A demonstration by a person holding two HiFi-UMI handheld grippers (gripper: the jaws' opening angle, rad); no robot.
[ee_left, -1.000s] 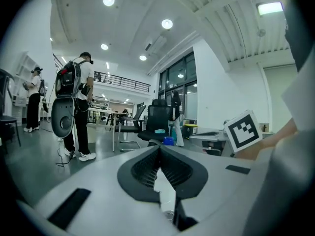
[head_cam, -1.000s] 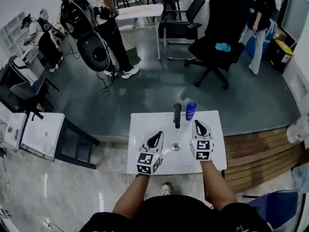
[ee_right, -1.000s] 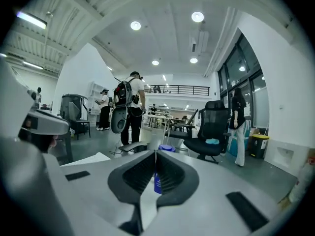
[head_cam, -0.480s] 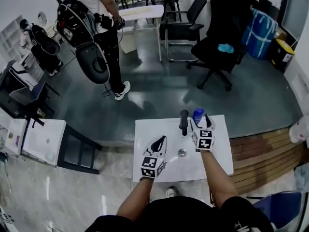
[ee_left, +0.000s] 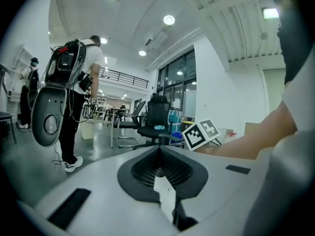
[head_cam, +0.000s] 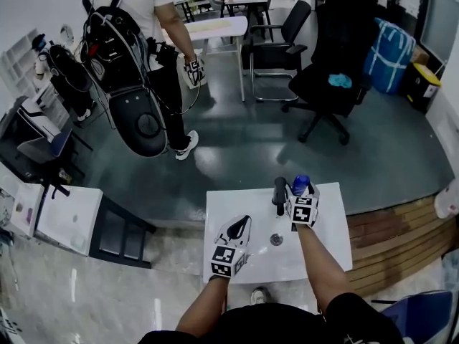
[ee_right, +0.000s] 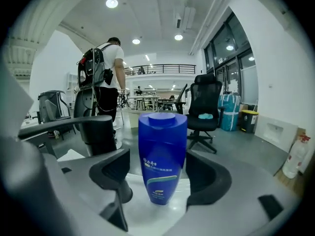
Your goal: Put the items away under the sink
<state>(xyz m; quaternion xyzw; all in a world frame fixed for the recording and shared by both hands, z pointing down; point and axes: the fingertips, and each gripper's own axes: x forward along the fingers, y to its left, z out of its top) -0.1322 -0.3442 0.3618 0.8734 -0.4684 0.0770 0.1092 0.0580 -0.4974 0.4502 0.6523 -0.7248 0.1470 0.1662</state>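
A blue bottle (head_cam: 300,185) stands upright at the far edge of the white sink top (head_cam: 323,246), next to a black faucet (head_cam: 280,194). In the right gripper view the blue bottle (ee_right: 161,156) sits between the jaws of my right gripper (ee_right: 161,175), which is open with a pad on each side of it. The black faucet (ee_right: 96,132) is just left of it. My left gripper (head_cam: 242,226) hovers over the sink top's near left part. Its jaws are shut with nothing in them (ee_left: 160,154). The drain (head_cam: 276,240) lies between the two grippers.
A person carrying a large black backpack rig (head_cam: 133,84) stands on the grey floor beyond the sink. Black office chairs (head_cam: 326,77) are at the back right. A white table (head_cam: 68,217) stands to the left, and wooden planks (head_cam: 387,235) lie to the right.
My right gripper has moved forward until its jaws flank the blue bottle. The left gripper has stayed near the front. The person with the backpack has walked closer.
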